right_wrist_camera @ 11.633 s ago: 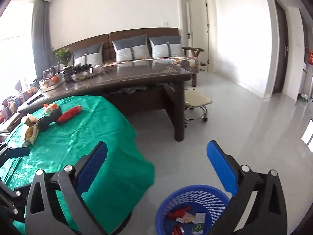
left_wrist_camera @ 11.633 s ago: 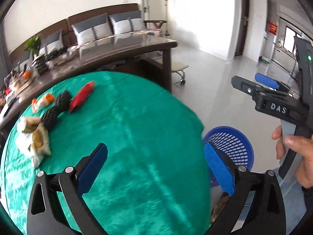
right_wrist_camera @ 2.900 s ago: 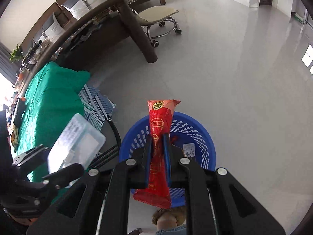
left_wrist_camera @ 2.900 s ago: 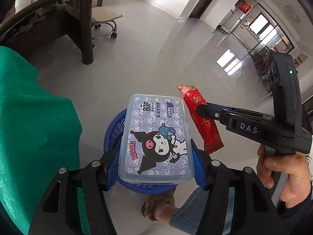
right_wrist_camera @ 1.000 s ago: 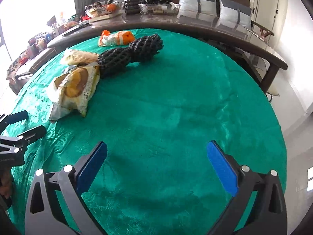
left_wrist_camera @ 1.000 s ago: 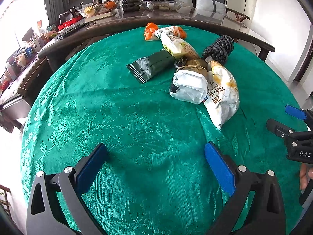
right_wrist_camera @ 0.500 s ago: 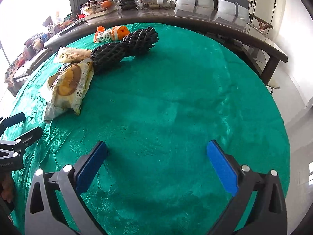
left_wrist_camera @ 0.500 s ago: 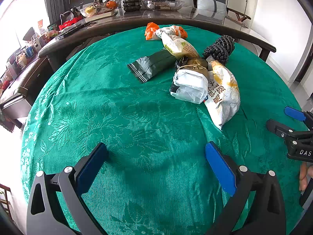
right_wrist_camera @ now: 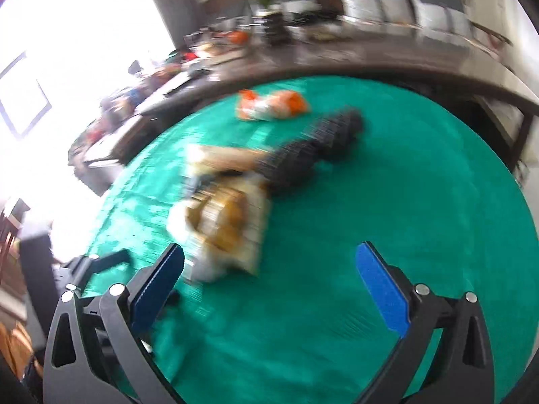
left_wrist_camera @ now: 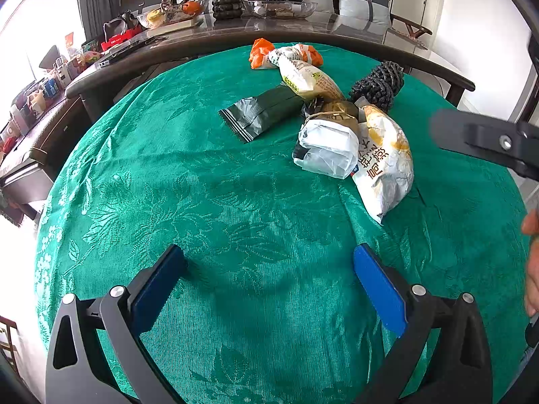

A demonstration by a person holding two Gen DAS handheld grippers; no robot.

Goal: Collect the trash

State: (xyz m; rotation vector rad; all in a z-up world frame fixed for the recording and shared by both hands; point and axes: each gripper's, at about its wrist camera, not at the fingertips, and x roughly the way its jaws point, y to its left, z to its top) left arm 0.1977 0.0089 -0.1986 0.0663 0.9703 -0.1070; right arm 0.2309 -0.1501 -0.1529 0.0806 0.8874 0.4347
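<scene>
Round table under a green patterned cloth [left_wrist_camera: 175, 181]; trash clustered on its far half. Largest piece: a white-and-yellow snack bag [left_wrist_camera: 384, 161], lying flat, touching a white wrapped packet [left_wrist_camera: 328, 148] on its left. Behind them a long cream wrapper [left_wrist_camera: 306, 79], a dark green foil pouch [left_wrist_camera: 261, 114] angled toward the table's middle, two black foam nets [left_wrist_camera: 377, 84] end to end, and an orange-and-white wrapper [left_wrist_camera: 284, 54] nearest the far edge. Left gripper [left_wrist_camera: 269, 269]: blue-padded fingers [left_wrist_camera: 379, 289] spread wide, nothing between them, held low over bare cloth short of the pile, pointing toward it. Right gripper [right_wrist_camera: 269, 272]: fingers likewise wide apart and empty, above the cloth, the snack bag [right_wrist_camera: 219, 229] just ahead of its left finger; this view is motion-blurred, so contact cannot be judged. In the left view the right gripper's dark body [left_wrist_camera: 488, 141] enters from the right edge, above the snack bag's level, with part of a hand [left_wrist_camera: 532, 262] below it.
</scene>
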